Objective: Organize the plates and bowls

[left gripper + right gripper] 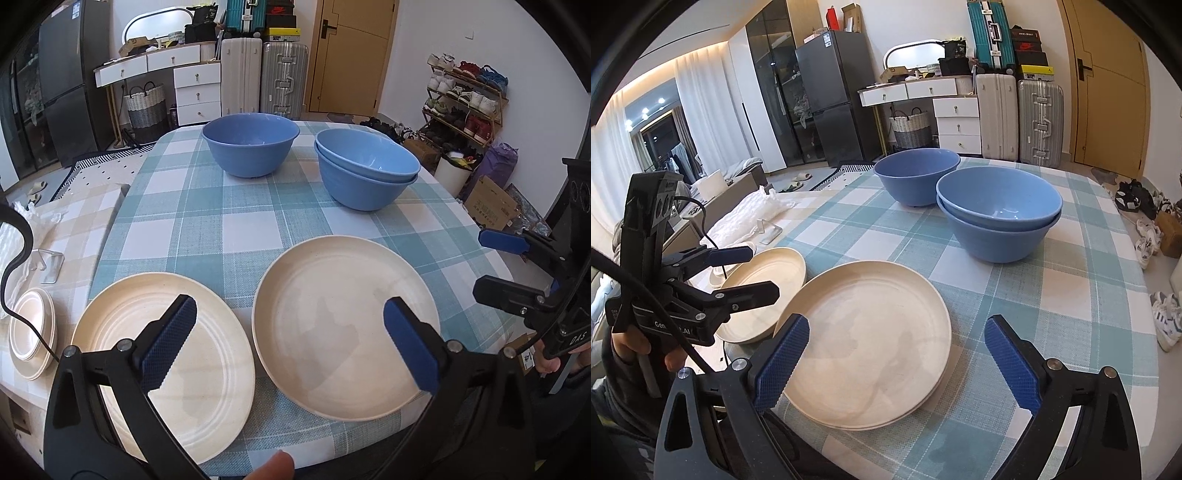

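On the checked tablecloth [207, 221] near the front edge lie a single cream plate [207, 354] on the left and a cream plate stack [332, 295] [871, 332] on the right. Farther back stand one blue bowl [251, 144] [916, 177] and two nested blue bowls [365, 170] [997, 210]. My left gripper [290, 347] [764, 272] hovers open over the gap between the plates, holding nothing. My right gripper [897, 365] [502, 267] is open above the plate stack, also with nothing in it. The single plate [768, 269] sits partly behind the left gripper.
A lower side surface with a beige checked cloth [85, 221] adjoins the table on the left, carrying a stack of small cream plates [31, 332], a metal stand [50, 264] and bubble wrap [746, 218]. Shoes [1165, 317] and a shoe rack [465, 107] lie to the right.
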A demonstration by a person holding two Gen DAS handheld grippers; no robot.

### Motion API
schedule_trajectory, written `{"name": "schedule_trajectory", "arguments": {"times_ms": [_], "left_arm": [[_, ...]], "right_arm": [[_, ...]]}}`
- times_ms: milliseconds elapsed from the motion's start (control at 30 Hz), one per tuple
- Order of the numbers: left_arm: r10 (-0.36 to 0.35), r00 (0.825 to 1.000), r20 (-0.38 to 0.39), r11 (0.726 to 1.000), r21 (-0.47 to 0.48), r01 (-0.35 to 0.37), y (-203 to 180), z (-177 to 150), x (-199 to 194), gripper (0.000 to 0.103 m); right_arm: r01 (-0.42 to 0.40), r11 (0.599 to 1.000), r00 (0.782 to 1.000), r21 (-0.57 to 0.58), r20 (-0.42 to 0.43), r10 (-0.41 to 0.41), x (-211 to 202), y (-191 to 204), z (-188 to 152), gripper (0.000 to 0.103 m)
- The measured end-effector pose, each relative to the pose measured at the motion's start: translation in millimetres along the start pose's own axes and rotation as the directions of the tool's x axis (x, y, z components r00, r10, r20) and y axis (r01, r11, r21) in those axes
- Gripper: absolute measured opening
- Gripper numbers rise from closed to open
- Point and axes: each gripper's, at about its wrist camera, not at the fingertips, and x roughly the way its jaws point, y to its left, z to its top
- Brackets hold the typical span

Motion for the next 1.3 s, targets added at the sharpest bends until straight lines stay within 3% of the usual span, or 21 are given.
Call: {"name": "schedule_trajectory", "arguments": {"times_ms": [800, 1300], "left_arm": [[0.078, 0.997, 0.003, 0.991, -0.112, -0.078, 60.4, -7.6, -21.5, 0.101], [0.122, 0.992, -0.027, 0.969, -0.214, -0.125, 108.3, -28.9, -31.9, 0.101]], "right_arm": [[-0.065, 0.992, 0.998, -0.109, -0.023, 0.062, 29.3, 45.8, 26.7, 0.098], [-0.124, 0.976, 0.991, -0.181, -0.067, 0.113, 62.1, 82.9, 44.9, 0.098]]}}
